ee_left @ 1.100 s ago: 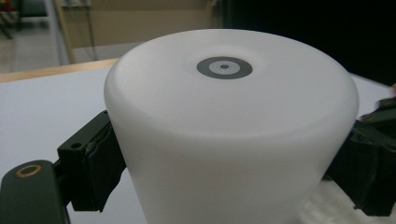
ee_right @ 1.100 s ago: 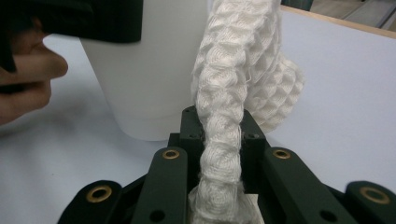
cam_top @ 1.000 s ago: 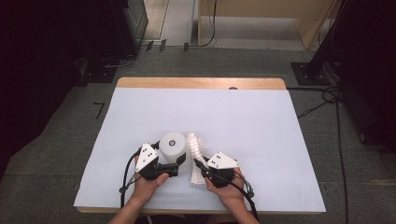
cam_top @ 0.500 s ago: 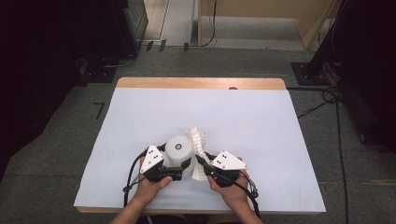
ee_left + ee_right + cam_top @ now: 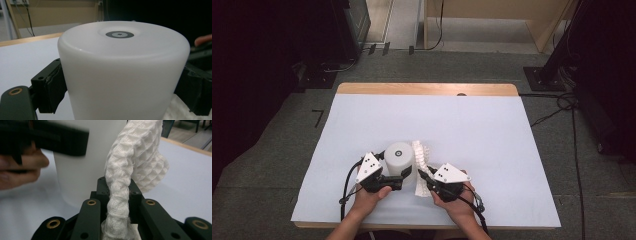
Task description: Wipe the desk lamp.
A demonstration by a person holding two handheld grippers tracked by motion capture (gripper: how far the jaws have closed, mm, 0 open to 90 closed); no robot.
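The left gripper [image 5: 404, 176] has its jaws spread wide and pressed against opposite sides of the white cup [image 5: 122, 72], one pad on each flank, so the cup is pinned and cannot slide or turn. The cup [image 5: 399, 159] stands bottom-up on the counter [image 5: 492, 130], near the person's edge; a small grey ring marks the middle of its upturned base.

The right gripper [image 5: 117, 202] has its jaws nearly closed, pinching a bunched strip of white waffle-weave cloth [image 5: 132, 162]. The cloth rises from the jaws and leans against the cup's wall, with a loose fold hanging off to the far side. In the high view the cloth [image 5: 420, 162] lies just beside the cup, between the two grippers, with the right gripper [image 5: 426, 176] at its near end.

This looks like a wiping job: one hand steadies the cup so the other can drag cloth along its side. The grip near the cloth's end leaves a long free length to rub with.
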